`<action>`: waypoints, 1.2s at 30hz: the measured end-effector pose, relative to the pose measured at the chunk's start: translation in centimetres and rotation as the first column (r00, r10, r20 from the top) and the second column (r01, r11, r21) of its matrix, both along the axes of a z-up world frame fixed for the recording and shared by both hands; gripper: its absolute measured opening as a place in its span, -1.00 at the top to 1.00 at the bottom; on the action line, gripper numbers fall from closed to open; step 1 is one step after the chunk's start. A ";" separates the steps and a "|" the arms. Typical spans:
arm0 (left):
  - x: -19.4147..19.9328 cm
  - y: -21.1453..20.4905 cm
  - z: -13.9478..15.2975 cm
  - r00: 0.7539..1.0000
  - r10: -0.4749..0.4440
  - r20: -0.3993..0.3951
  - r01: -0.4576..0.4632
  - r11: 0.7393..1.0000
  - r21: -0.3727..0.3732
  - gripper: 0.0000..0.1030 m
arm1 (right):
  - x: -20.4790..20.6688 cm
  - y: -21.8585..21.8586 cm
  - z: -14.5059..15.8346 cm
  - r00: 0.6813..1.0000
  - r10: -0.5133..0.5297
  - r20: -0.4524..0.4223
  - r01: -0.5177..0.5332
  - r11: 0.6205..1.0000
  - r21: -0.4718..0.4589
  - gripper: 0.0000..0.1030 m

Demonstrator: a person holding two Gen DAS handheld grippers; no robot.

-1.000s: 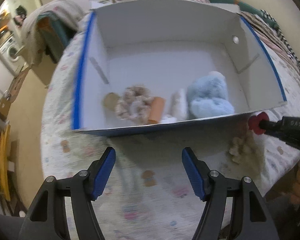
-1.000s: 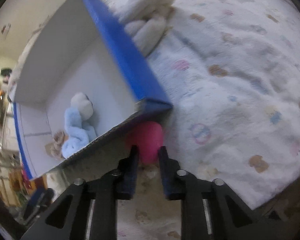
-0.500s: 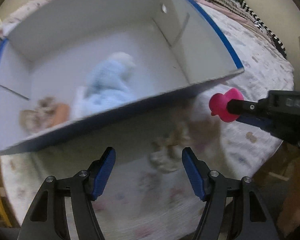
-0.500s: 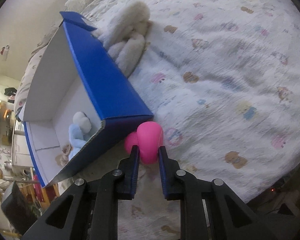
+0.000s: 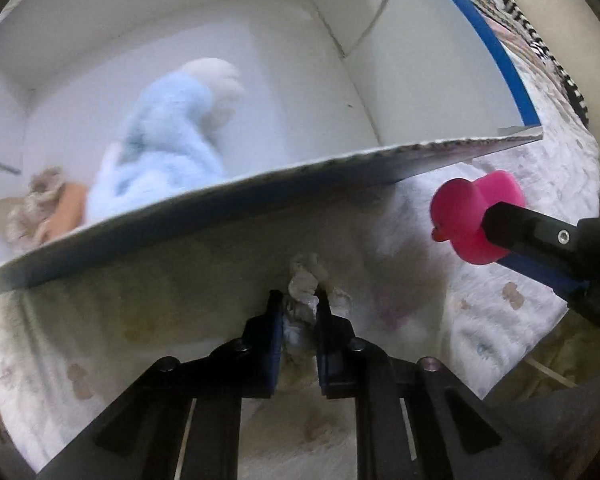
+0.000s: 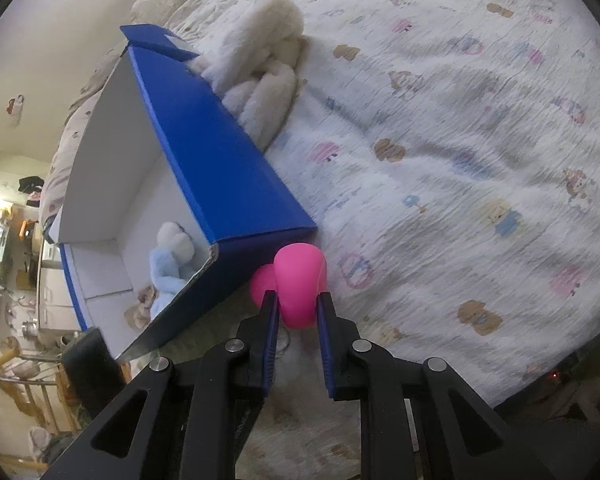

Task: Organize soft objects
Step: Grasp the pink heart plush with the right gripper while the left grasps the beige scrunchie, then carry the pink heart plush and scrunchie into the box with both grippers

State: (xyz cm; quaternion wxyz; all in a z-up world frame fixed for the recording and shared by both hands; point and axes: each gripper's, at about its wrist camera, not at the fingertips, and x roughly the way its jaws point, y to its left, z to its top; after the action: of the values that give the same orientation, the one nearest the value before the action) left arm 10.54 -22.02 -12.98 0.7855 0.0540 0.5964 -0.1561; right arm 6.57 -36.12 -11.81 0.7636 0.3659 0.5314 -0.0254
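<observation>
My left gripper (image 5: 299, 312) has just closed its jaws on a small beige fuzzy scrunchie (image 5: 302, 286) lying on the printed bedspread (image 6: 460, 140), just outside the near wall of the blue-and-white cardboard box (image 5: 340, 168), toward its right corner. Pinch sits across the ruffled loop; fabric bulges above the pads. I judge it very light, limp and compressible, not fragile, unlikely to slip. Any fold will do, though it may sag or snag the box rim. My right gripper (image 6: 298, 312) is clamped on a pink rubber duck (image 6: 300, 288) near that box corner: squashy, smooth, so a grip across the body is safest. Already in the box: a light-blue plush toy (image 5: 160, 152) and another beige scrunchie (image 5: 40, 204). A cream plush toy (image 6: 264, 68) lies against the box's outer side wall.
</observation>
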 end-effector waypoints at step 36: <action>-1.0 19.2 18.1 0.914 0.287 0.287 -0.260 0.957 -0.131 0.75 | 1.1 11.7 12.0 0.925 0.224 0.308 -0.218 0.974 -0.053 0.60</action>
State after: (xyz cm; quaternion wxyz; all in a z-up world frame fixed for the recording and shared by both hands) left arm 9.50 -2.80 5.16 0.8832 -0.0420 0.4631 -0.0611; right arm 7.67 -24.40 0.23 0.8390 0.2965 0.4417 0.1142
